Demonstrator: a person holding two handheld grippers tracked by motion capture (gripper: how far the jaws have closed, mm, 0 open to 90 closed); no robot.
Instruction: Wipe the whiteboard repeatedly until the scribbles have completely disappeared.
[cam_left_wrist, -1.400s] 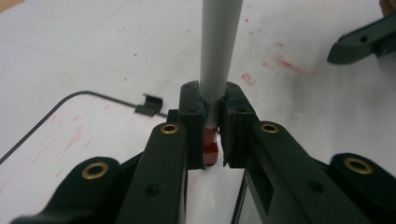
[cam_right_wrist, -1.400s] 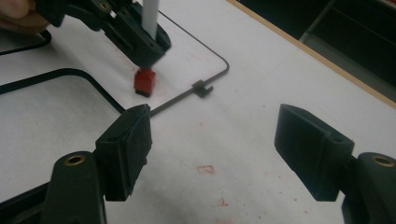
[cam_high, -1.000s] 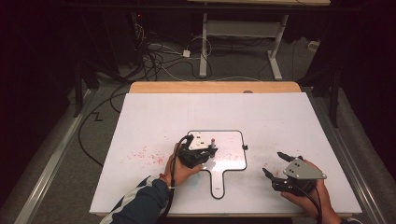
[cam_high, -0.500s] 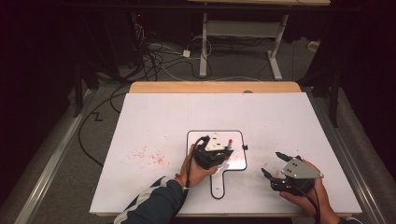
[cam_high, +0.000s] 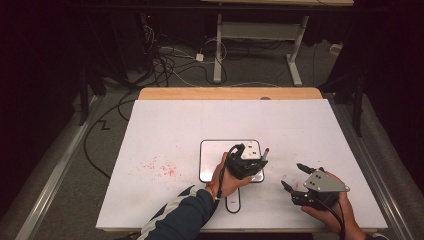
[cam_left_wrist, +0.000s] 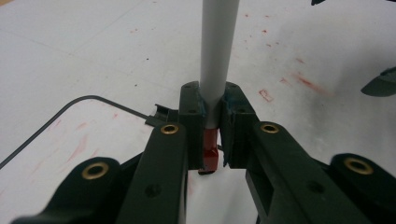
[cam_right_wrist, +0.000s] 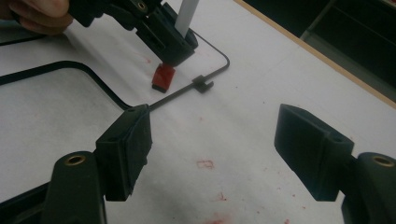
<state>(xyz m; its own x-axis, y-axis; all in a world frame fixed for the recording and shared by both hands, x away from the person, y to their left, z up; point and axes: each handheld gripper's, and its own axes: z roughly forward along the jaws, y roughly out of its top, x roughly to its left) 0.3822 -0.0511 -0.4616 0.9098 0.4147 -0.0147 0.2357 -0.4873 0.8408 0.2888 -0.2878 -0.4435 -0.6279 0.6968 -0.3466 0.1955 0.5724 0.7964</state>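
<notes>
We hold one marker (cam_left_wrist: 217, 70), a smooth grey-white round barrel with a squared red end, pinched tight between the fingers (cam_left_wrist: 191, 121) of the left gripper (cam_high: 243, 162). The red end sits just below the fingertips, over the near right corner of one small whiteboard (cam_high: 212, 160): a glossy, rounded panel, black-rimmed, with a handle tab. The whiteboard lies flat on the matte white surface (cam_high: 165, 125), which carries red smears and specks.

Against a second ago, the left gripper and marker have shifted rightward across the whiteboard, from its middle to its right edge. The right gripper (cam_high: 295, 179) is unmoved.

The right gripper's two blocky black fingers (cam_right_wrist: 128, 144) stand wide apart with nothing between them, hovering over red-flecked surface just right of the whiteboard.
</notes>
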